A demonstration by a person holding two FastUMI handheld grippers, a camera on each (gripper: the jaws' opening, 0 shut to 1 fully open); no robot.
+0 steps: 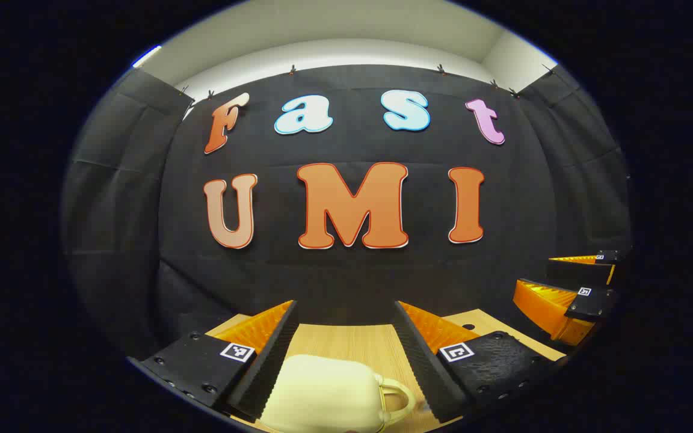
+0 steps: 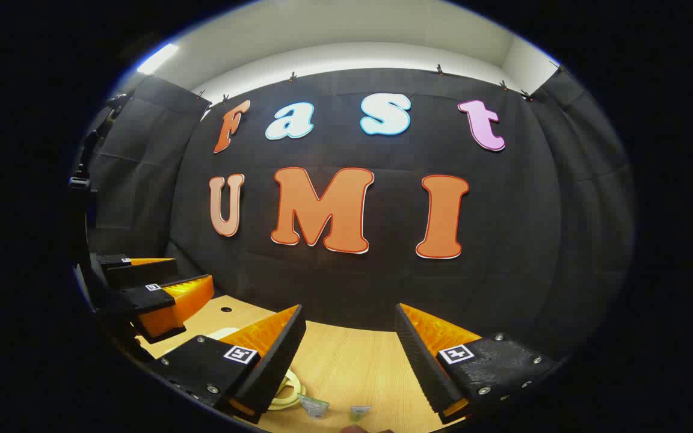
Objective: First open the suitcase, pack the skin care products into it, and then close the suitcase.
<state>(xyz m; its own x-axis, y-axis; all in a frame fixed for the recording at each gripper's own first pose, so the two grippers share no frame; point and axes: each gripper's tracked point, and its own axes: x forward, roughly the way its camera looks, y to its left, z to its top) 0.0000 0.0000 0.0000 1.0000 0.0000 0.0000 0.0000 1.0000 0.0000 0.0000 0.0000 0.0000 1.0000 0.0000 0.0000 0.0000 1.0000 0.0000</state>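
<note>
A cream suitcase [image 1: 322, 394] lies shut on the wooden table [image 1: 352, 340], low in the left gripper view, its looped handle [image 1: 399, 400] toward the right. My left gripper [image 1: 345, 310] hovers above it, open, nothing between its fingers. In the right gripper view my right gripper [image 2: 349, 310] is also open and empty over the table. Below it lie part of the cream handle [image 2: 289, 391] and two small skin care sachets [image 2: 315, 406] [image 2: 360, 412]. Each view catches the other gripper at its side: the right gripper [image 1: 548, 273] and the left gripper [image 2: 193, 272].
The black cloth wall [image 1: 352, 282] rises right behind the table's far edge. A small dark hole [image 2: 226, 310] sits in the tabletop near the back left. Bare wood [image 2: 352, 361] stretches between the right gripper's fingers.
</note>
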